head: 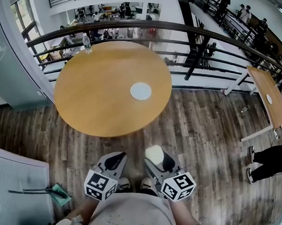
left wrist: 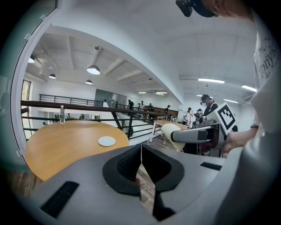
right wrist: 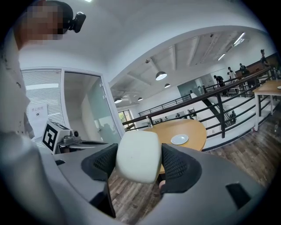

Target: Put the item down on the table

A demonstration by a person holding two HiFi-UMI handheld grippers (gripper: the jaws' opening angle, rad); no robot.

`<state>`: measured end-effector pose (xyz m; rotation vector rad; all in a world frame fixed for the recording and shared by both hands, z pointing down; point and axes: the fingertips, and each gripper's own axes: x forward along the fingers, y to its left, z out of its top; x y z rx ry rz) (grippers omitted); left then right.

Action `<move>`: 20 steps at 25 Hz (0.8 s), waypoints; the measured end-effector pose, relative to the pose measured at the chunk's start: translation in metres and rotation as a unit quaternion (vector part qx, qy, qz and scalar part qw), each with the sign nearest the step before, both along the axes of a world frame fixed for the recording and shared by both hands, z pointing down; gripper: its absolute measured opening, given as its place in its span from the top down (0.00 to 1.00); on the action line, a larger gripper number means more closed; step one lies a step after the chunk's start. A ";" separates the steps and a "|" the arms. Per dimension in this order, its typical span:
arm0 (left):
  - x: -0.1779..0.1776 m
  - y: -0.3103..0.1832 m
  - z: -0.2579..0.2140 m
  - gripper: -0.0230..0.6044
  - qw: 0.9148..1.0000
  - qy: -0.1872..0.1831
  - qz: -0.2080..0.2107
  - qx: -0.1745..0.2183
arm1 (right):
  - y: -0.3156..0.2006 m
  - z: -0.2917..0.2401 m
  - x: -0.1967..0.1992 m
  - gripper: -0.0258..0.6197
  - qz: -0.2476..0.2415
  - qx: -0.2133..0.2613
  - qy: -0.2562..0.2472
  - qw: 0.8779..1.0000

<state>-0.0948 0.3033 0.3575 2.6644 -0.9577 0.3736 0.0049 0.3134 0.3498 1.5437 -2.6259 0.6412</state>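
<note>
Now: pale item clamped in the right tongs, short of the table

Squarely between the 2 black ribbed pads of the right tongs (head: 158, 159) sits the item (right wrist: 138, 157), a cream-coloured, rounded block. Both pads press its sides, so these tongs are clenched on it. It hangs in the air over the plank floor (head: 202, 133), apart from the table.

The left tongs (left wrist: 141, 163), just beside the right pair on their left, are closed on nothing. Their 2 pads meet along a thin seam, with only floor showing below the tips. Each pair carries a marker cube (head: 178, 186) at its rear, near the person's shirt (head: 134, 215).

Ahead of both pairs, beyond the jaw tips, stands the round wooden table (head: 93, 101). 1 small white disc (head: 140, 91) lies flat on its top, ahead of the right tongs. Far ahead of the left tongs, at the table's far rim, 1 clear bottle (head: 86, 42) stands upright. Beyond the table runs a dark railing (head: 195, 29). Well to the right of the right tongs are a second table (head: 265, 92) and another person's legs (head: 272, 162) in dark trousers.
</note>
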 end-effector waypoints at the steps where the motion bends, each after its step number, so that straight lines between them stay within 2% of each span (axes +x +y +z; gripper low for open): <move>1: -0.003 -0.001 0.000 0.92 1.000 0.000 0.001 0.000 | -0.001 -0.001 -0.003 0.47 0.002 0.002 0.001 1.000; 9: -0.028 -0.007 0.005 0.92 1.000 0.005 0.009 -0.003 | 0.002 0.005 -0.018 0.47 0.023 0.004 0.013 1.000; 14: -0.020 -0.010 0.009 0.92 1.000 0.013 0.024 -0.006 | -0.003 0.013 -0.013 0.47 0.035 -0.005 0.015 0.999; 20: -0.005 -0.043 0.008 0.92 0.999 0.026 0.019 0.000 | -0.031 0.022 -0.003 0.47 0.027 -0.008 0.023 0.999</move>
